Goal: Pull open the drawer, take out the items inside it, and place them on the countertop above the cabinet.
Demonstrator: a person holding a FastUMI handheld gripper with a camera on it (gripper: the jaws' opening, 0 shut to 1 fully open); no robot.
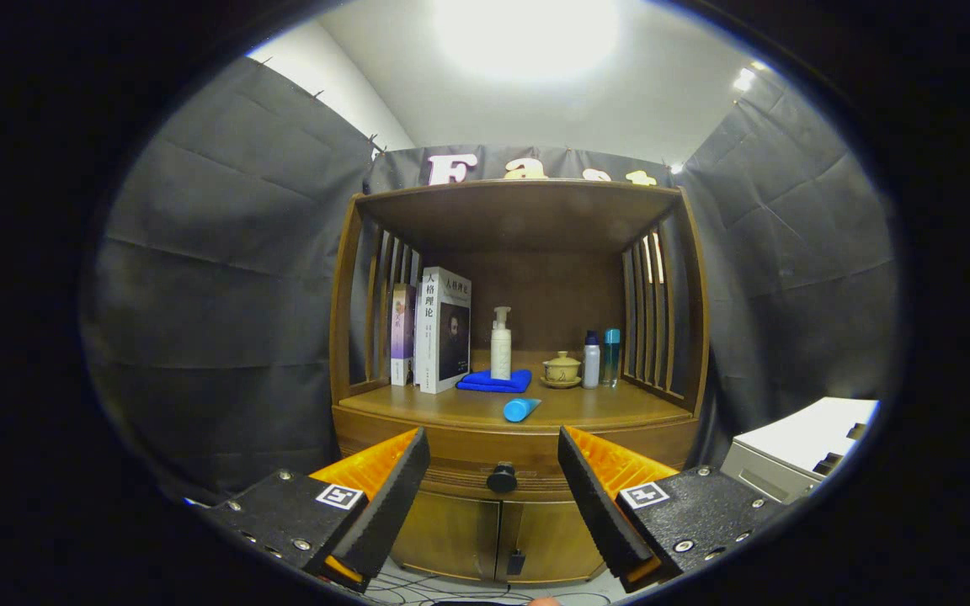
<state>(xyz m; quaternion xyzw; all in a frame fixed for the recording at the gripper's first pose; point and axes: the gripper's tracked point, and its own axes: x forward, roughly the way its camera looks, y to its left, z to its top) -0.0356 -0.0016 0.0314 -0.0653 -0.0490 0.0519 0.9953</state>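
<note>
Gripper (493, 480), with its two orange-backed, black-padded fingers (388, 497) spread wide and holding nothing, is pointing straight at the front of the brown wooden cabinet (350, 320), and the spread looks deliberate: the small round black knob (502, 478) of the closed wooden drawer (451, 459) is sitting between the fingertips but beyond them, so the jaws are standing ready to come around it rather than pressing on anything. That drawer is lying just under the wooden countertop (603, 408), at twelve o'clock from the two lower cabinet doors (451, 534), and its contents are hidden because it is not yet pulled out. On the countertop a short blue cylindrical tube (520, 409) is lying on its side near the front edge, at twelve o'clock from the knob. Farther back, a white pump bottle (500, 343) is standing on a folded blue cloth (495, 381); at nine o'clock from it two upright books (443, 328) are leaning against the slatted side, and at three o'clock a small yellowish lidded cup (562, 369) and two slim bottles (600, 358) are standing together. Bare wood is showing at the front of the countertop on both sides of the tube, which seems the likeliest landing place for whatever the drawer is holding. By my reading the task is at its very start, with the approach to the knob as the step in hand.
</note>
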